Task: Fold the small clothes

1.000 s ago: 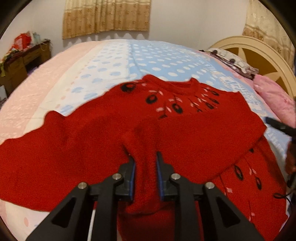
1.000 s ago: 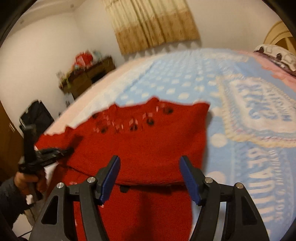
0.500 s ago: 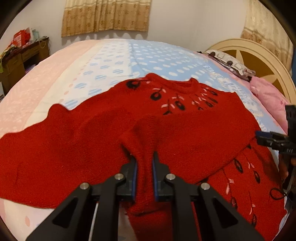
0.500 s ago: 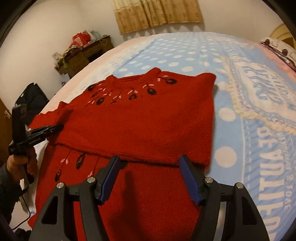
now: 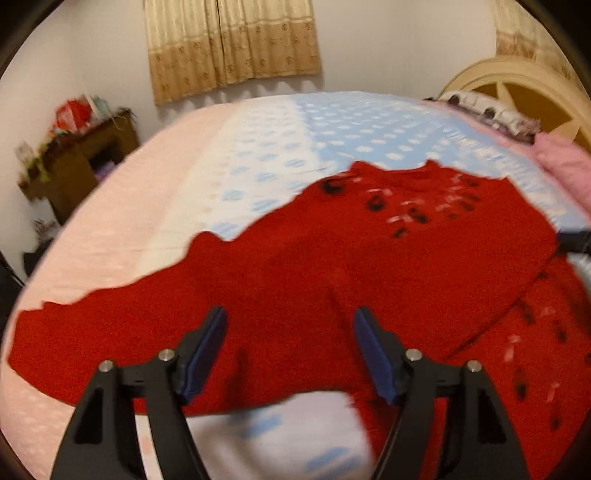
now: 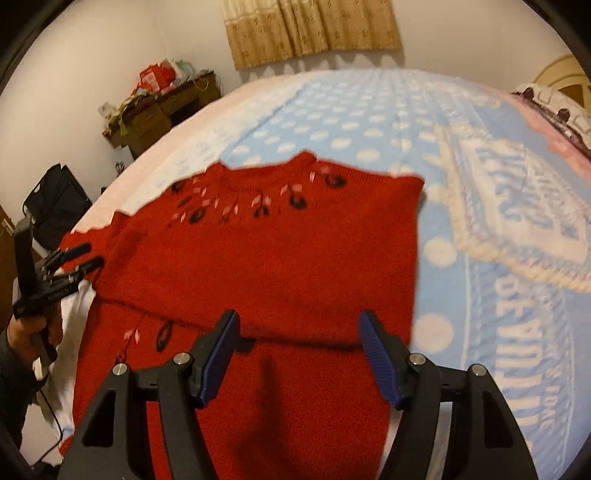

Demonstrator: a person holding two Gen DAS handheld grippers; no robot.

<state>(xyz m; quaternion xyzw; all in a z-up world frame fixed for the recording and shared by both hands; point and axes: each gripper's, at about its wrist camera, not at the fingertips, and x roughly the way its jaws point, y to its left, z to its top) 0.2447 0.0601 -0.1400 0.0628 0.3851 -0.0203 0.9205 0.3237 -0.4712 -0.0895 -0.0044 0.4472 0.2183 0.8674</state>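
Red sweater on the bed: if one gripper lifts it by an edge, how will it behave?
The sweater is likely floppy: it lies limp, with a folded layer draped over its lower part. The fuzzy knit probably grips the pads rather than slipping. A one-point lift may undo the fold, since nothing pins it to the bedspread.

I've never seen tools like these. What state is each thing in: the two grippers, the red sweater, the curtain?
left gripper: open, jaws just opened, nothing pinched.
right gripper: open, empty.
red sweater: lying on the bed, partly folded over itself.
curtain: drawn closed.
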